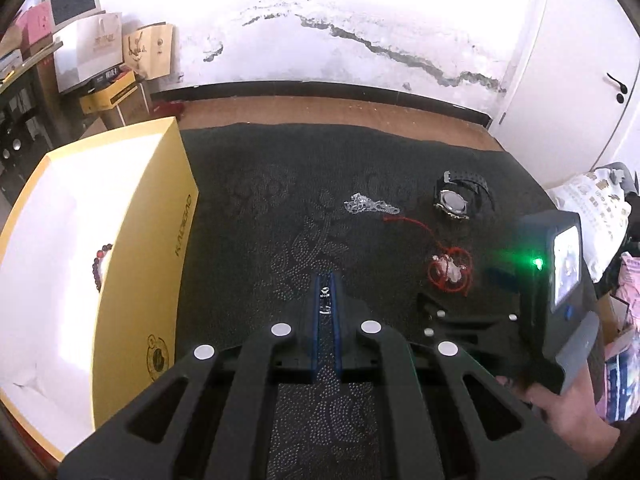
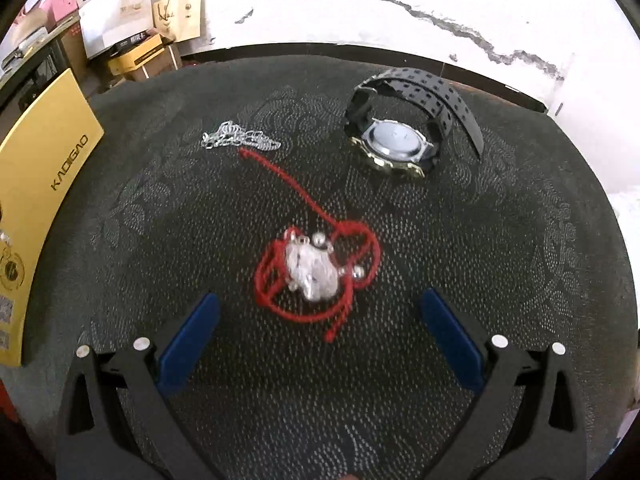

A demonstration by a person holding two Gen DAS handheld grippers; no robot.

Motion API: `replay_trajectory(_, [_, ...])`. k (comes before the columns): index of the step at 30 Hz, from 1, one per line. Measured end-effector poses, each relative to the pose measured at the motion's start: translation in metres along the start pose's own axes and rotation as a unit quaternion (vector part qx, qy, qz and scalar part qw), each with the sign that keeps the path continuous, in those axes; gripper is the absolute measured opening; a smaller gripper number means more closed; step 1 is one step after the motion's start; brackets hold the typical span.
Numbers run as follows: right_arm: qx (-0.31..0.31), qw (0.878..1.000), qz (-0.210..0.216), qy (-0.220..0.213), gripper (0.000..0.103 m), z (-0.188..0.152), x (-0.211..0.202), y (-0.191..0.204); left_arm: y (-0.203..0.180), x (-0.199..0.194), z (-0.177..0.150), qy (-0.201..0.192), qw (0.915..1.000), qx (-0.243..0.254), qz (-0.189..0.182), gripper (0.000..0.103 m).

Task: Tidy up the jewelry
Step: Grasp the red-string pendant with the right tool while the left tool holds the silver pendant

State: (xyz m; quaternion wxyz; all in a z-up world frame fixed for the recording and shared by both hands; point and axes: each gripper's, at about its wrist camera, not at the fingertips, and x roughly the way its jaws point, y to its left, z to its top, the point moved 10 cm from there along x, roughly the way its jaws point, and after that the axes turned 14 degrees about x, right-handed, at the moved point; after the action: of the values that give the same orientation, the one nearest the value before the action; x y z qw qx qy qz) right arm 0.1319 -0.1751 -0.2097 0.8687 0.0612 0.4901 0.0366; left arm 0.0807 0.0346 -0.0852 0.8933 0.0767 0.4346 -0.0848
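Right hand-held gripper [image 2: 320,320] over the red-cord pendant [image 2: 314,270]

The pendant lies on the desk [image 2: 520,220] just ahead of the wide-spread right jaws, centred between them, cord trailing toward the silver chain [image 2: 240,142]. The left hand-held gripper [image 1: 326,300], nearly closed, pinches a small silver piece [image 1: 325,300] beside the yellow box [image 1: 132,280].

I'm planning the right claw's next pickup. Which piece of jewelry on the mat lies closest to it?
The silver pendant on the red cord, just ahead of the open right claw. The silver chain and the black-strapped watch lie farther back.
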Motion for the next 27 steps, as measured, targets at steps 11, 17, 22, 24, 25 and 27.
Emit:
replay_trajectory(11, [0.008, 1.0, -0.004, -0.003, 0.089, 0.014, 0.008, 0.007, 0.006, -0.005, -0.002, -0.003, 0.9999, -0.011, 0.002, 0.005])
replay_trajectory(17, [-0.018, 0.999, 0.024, -0.009, 0.037, 0.017, 0.0, 0.023, 0.004, -0.003, 0.001, -0.005, 0.9999, -0.014, 0.002, 0.005])
replay_trajectory(22, [-0.009, 1.0, 0.026, -0.004, 0.029, 0.019, -0.001, 0.025, -0.003, 0.0, 0.001, -0.002, 1.0, -0.007, 0.0, 0.005])
replay_trajectory(24, [-0.003, 1.0, 0.025, -0.004, 0.028, 0.019, -0.005, 0.025, -0.003, 0.0, 0.001, -0.001, 1.0, -0.006, 0.001, 0.005])
replay_trajectory(25, [-0.002, 1.0, 0.025, -0.004, 0.023, 0.017, -0.008, 0.023, -0.002, 0.0, 0.001, -0.001, 1.0, -0.005, 0.002, 0.005])
replay_trajectory(27, [-0.001, 1.0, 0.03, -0.009, 0.013, 0.019, -0.016, 0.026, -0.001, 0.0, 0.002, -0.001, 1.0, -0.006, 0.003, 0.005])
